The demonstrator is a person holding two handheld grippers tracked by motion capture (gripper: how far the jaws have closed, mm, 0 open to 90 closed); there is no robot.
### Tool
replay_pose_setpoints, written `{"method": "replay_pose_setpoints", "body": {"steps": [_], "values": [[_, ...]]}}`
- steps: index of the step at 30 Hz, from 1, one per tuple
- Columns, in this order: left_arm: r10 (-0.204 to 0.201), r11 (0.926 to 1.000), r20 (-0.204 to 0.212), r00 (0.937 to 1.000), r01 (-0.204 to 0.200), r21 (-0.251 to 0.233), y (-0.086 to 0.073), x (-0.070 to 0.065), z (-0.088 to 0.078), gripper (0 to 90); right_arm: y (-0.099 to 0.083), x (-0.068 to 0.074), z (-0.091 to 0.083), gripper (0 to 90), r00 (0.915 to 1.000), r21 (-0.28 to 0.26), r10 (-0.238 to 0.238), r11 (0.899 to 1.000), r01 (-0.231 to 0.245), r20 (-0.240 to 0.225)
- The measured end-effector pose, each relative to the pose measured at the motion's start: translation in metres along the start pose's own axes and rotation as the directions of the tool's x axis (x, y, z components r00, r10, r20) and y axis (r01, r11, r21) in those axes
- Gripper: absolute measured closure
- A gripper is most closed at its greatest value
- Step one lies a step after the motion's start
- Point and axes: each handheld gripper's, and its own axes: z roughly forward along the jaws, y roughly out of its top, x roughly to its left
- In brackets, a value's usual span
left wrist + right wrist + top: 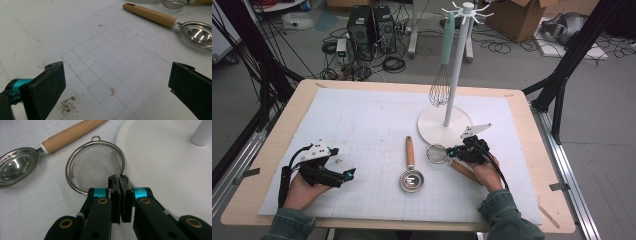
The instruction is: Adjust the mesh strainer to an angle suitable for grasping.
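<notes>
A small mesh strainer (437, 153) (96, 166) lies on the white mat, and its wooden handle (464, 172) runs under my right hand. My right gripper (452, 150) (121, 181) is shut, its pads pressed together just over the strainer's near rim. Whether they pinch the strainer's thin neck is hidden. A steel scoop (411, 180) (17, 166) with a wooden handle (410, 151) (150, 15) lies mid-mat. My left gripper (341, 162) (115, 87) rests at the left, open, with bare mat between its jaws.
A white hook stand (444, 125) (162, 157) rises just beyond the strainer. A whisk (441, 90) with a mint handle hangs from it. The mat (362, 120) covers a wooden table (532, 145). Computers, cables and boxes sit on the floor behind.
</notes>
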Motion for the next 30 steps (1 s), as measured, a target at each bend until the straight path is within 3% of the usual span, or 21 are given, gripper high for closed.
{"method": "replay_pose_setpoints", "body": {"steps": [15,22,30], "values": [[0.000,1.0000,0.003,1.0000,0.000,-0.007,0.000,-0.001,0.000,1.7,0.002,0.002,0.005,89.3,0.9992,-0.009,0.003,1.000,-0.003,-0.039],[-0.003,0.9999,0.004,1.0000,0.003,-0.010,0.000,0.000,-0.001,1.7,0.003,0.002,-0.003,81.4,0.9997,-0.028,0.013,1.000,-0.014,-0.022],[0.000,1.0000,0.011,0.9999,0.000,-0.005,0.000,0.001,0.001,1.7,0.003,0.005,-0.027,65.8,0.9996,-0.081,0.027,0.996,-0.028,-0.011]]}}
